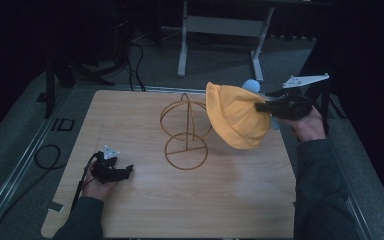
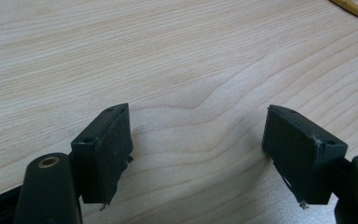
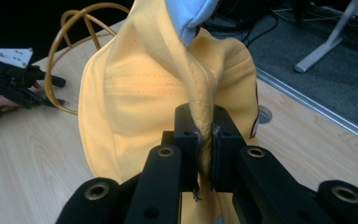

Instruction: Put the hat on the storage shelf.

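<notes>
- Right gripper (image 3: 204,140): fingers (image 3: 186,135) clamp a fold of the yellow hat (image 1: 235,117), held above the surface (image 1: 130,115) beside the wire stand (image 1: 185,132).
- Left gripper (image 2: 198,149): fingers wide, empty, resting low.
- Step, judged: carry phase; next calls for lowering the hat over the stand.

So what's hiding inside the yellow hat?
A bit of light blue cloth pokes out at the top of the yellow hat, which the right gripper pinches by a fold. The rest of the inside is covered by the hat's own fabric, so I can't tell what else is there.
</notes>
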`<state>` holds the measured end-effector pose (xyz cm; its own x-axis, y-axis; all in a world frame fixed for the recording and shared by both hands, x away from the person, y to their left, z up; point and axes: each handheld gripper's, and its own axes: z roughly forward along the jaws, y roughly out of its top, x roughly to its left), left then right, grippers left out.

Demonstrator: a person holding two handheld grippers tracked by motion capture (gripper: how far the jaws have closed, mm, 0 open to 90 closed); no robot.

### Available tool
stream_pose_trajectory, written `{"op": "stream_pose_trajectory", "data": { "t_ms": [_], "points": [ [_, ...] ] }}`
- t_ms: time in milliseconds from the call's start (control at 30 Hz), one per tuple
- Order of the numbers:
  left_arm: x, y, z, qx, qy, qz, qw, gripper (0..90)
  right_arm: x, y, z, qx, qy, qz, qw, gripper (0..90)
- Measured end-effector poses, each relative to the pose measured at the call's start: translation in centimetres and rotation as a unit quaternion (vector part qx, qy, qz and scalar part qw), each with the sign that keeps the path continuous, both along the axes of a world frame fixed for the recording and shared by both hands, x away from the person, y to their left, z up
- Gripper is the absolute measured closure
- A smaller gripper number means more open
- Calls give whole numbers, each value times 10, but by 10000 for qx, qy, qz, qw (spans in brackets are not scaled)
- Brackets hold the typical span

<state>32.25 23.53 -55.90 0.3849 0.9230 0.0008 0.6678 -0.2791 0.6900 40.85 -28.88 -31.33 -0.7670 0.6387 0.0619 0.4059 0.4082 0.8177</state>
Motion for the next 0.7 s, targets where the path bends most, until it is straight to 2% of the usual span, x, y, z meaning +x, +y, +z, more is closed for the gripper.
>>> {"op": "stream_pose_trajectory", "data": {
  "t_ms": [300, 700],
  "points": [
    [0, 0, 0, 4, 2, -2, 10000, 243, 3, 12, 6, 76, -46, 132, 9999, 840],
    [0, 0, 0, 2, -3, -7, 10000, 243, 2, 16, 13, 189, -61, 272, 9994, 840]
  ]
}}
